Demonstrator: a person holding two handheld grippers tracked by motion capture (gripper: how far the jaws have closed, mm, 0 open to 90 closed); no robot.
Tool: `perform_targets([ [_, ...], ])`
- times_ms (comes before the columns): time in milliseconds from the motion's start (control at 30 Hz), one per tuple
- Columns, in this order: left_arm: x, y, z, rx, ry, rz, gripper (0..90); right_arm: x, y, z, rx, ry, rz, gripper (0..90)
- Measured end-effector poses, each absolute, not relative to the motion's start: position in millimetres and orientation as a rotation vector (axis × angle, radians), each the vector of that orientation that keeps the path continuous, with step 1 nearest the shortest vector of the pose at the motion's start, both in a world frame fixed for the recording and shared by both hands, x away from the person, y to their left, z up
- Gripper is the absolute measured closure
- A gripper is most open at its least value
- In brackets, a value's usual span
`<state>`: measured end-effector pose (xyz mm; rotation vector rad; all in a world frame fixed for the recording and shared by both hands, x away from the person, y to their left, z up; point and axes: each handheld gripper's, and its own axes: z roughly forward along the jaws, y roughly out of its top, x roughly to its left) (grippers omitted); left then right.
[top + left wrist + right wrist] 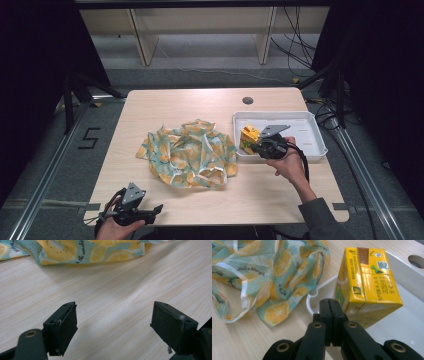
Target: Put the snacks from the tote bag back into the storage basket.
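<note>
A crumpled cloth bag point(190, 152) printed with lemons on pale teal lies at the middle of the wooden table point(200, 102). A white tray point(310, 117) at the right holds a yellow drink carton point(248, 135) at its left end. My right gripper point(255, 146) is at the tray's near left corner. In the right gripper view its jaws point(332, 310) are pressed together with nothing between them, just left of the carton point(367, 282), with the bag point(262, 277) beyond. My left gripper point(157, 209) rests open near the table's front left edge, jaws point(113, 325) wide over bare wood, the bag point(75, 250) ahead.
A round cable hole point(247, 100) sits in the tabletop behind the tray. Black frame rails and cables run along both sides of the table, and shelving stands at the back. Bare wood lies in front of the bag and left of it.
</note>
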<state>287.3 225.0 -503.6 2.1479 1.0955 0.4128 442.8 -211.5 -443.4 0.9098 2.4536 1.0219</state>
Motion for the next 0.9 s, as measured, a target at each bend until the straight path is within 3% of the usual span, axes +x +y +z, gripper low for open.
perform_targets([
  [900, 287.4, 222.8, -505.2, 2.123, 1.100, 0.430, 20.3, 452.1, -226.7, -451.3, 0.943, 2.482, 0.962, 90.0],
])
